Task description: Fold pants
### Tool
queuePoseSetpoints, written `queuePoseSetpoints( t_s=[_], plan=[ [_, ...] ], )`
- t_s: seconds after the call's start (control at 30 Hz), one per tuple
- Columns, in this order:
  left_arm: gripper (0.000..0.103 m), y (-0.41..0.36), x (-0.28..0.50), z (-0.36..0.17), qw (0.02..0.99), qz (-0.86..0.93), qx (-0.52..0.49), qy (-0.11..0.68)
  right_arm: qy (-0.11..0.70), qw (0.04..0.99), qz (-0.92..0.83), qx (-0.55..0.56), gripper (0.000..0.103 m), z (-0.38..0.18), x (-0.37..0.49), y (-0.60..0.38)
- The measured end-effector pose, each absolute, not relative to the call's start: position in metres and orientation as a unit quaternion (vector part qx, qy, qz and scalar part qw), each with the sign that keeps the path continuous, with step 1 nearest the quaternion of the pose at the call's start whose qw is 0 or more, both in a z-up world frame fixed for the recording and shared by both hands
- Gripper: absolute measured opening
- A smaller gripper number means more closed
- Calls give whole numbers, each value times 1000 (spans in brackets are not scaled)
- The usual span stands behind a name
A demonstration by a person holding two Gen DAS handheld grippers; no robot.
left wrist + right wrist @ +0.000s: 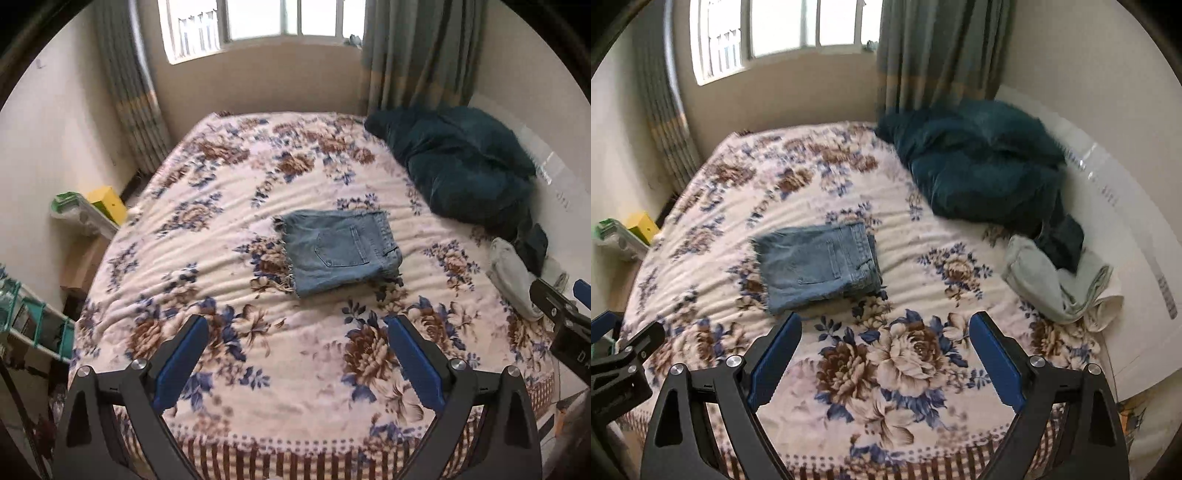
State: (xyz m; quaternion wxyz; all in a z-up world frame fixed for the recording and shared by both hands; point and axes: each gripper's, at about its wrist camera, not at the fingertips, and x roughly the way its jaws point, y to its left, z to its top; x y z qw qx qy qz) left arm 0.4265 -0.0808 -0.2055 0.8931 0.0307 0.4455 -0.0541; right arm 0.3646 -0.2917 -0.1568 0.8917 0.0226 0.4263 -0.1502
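Denim pants (341,251) lie folded square, fringed hem at 9 o'clock. Left tongs (297,332) and right tongs (885,328) gape empty. Right view alone shows the grey garment (1045,284) fully.

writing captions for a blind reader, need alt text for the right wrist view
A folded pair of light blue denim pants lies flat on a floral bedspread, beyond the open, empty right gripper. A dark teal blanket and a pale grey garment lie at right.
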Motion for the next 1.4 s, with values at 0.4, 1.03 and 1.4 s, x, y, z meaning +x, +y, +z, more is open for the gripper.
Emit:
queuePoseSetpoints(
  t_s=[0.4, 1.03, 1.4],
  plan=[
    [99, -55, 246, -102, 922, -14, 24, 387, 366, 925, -97, 8, 94, -32, 161, -245],
    [99, -30, 133, -23, 946, -24, 23, 323, 318, 944, -85, 23, 94, 77, -4, -210],
    [102, -42, 172, -35, 949, -21, 28, 314, 308, 944, -115, 31, 97, 66, 50, -244]
  ],
)
